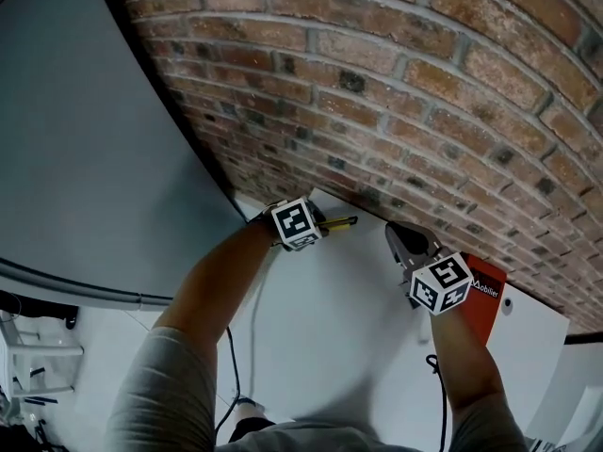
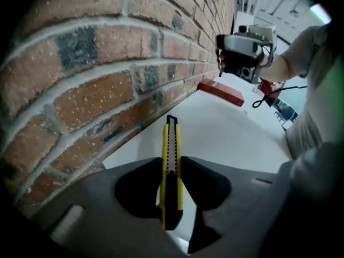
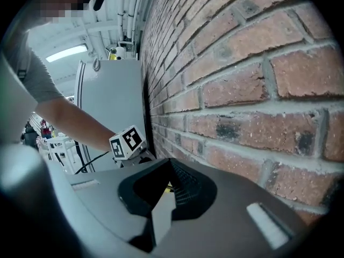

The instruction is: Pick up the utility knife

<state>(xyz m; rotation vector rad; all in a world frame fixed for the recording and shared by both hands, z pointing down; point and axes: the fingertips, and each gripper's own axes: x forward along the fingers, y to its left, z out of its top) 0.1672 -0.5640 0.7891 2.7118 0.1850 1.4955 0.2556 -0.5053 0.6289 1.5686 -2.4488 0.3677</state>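
Note:
The utility knife [image 1: 343,222], yellow with a black slider, lies along the foot of the brick wall on the white table [image 1: 339,318]. My left gripper [image 1: 325,224] reaches down over its rear end. In the left gripper view the knife [image 2: 171,155] stands between the two jaws, whose pads press on both of its sides, and its black tip points away past my left gripper [image 2: 172,168]. My right gripper [image 1: 396,232] hovers to the right of the knife with nothing in it; its jaws [image 3: 167,168] look shut.
The brick wall [image 1: 405,92] runs close behind both grippers. A red box [image 1: 488,295] lies against the wall at the right, also seen from the left gripper as the red box [image 2: 220,91]. A grey panel [image 1: 75,139] borders the table's left. Black cables [image 1: 437,375] trail from the grippers.

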